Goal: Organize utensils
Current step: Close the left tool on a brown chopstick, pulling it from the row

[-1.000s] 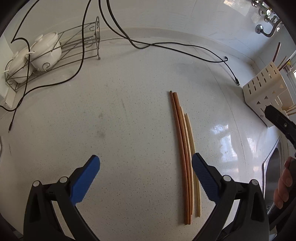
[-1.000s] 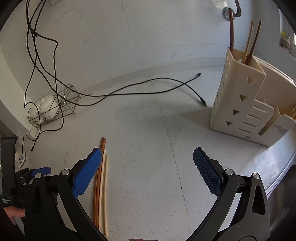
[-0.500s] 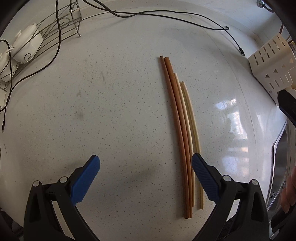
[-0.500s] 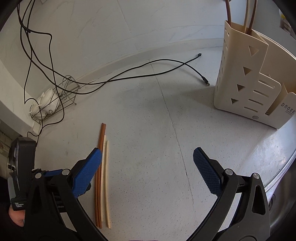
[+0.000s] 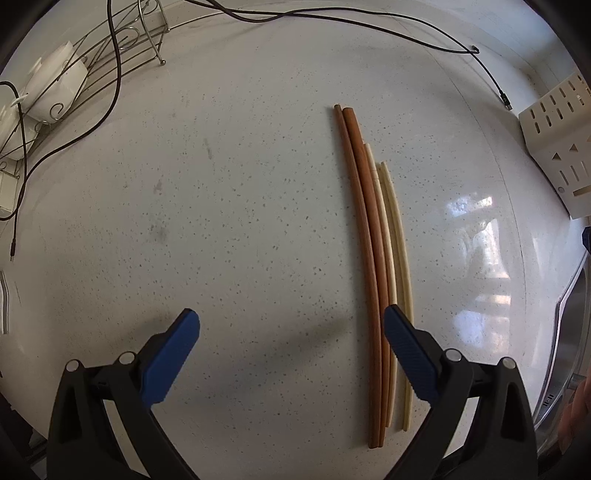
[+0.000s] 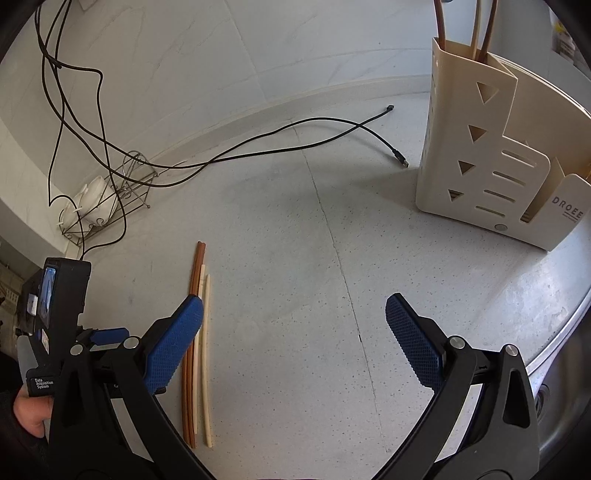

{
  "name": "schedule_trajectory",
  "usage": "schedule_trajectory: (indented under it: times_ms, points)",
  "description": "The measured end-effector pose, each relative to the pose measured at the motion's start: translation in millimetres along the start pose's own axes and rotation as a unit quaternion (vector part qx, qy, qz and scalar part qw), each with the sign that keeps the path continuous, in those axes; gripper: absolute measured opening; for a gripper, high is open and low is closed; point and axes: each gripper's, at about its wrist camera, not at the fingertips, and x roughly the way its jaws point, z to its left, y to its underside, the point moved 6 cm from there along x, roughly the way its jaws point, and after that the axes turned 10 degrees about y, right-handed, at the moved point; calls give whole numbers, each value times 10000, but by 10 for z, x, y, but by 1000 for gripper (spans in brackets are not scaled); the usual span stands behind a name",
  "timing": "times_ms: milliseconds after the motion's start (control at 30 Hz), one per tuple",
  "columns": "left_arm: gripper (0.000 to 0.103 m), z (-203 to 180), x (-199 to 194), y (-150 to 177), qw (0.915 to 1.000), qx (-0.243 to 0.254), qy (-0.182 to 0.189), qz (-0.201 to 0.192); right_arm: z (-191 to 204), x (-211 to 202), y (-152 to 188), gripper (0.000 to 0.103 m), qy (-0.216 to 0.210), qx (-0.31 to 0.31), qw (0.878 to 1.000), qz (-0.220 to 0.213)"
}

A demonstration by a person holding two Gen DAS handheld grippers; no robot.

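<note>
Two brown chopsticks [image 5: 364, 236] [image 6: 190, 369] and two pale ones [image 5: 395, 243] [image 6: 207, 350] lie side by side on the white speckled counter. My left gripper [image 5: 291, 325] hovers open above the counter, its right finger over the sticks' near ends. My right gripper [image 6: 293, 314] is open and empty, with the sticks beside its left finger. A cream utensil holder [image 6: 476, 166] [image 5: 557, 147] stands at the right with three chopsticks [image 6: 480, 33] upright in it.
A wire rack [image 5: 74, 85] [image 6: 107, 199] with white dishes stands at the far left by the wall. Black cables [image 5: 332, 22] [image 6: 295, 140] trail across the back of the counter. A steel sink edge [image 5: 569, 321] [image 6: 554, 339] borders the right side.
My left gripper has moved forward and lower over the counter, so the chopsticks appear larger and closer. My right gripper has shifted slightly towards the holder. Both stay open.
</note>
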Motion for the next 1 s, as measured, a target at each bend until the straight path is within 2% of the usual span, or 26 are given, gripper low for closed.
schedule_trajectory:
  times_ms: [233,433,567,833,933,1000]
  points:
    - [98,-3,90,-61,10000,-63,-24,45,-31,-5,5,95,11,53,10000,-12]
    - [98,-55,135,-150,9996,-113,7,261,-56,-32,-19,95,-6,114,9999,-48]
    - [98,5,182,-115,9991,-111,-140,374,-56,-53,-33,95,7,92,9999,-81]
    - [98,40,253,-128,9986,-250,-63,465,-136,-62,-47,95,24,179,9998,-16]
    - [92,101,239,-100,9985,-254,-60,471,-135,-57,-59,95,19,179,9998,6]
    - [85,133,216,-76,9986,-261,-63,461,-126,-55,-66,95,0,167,9999,6]
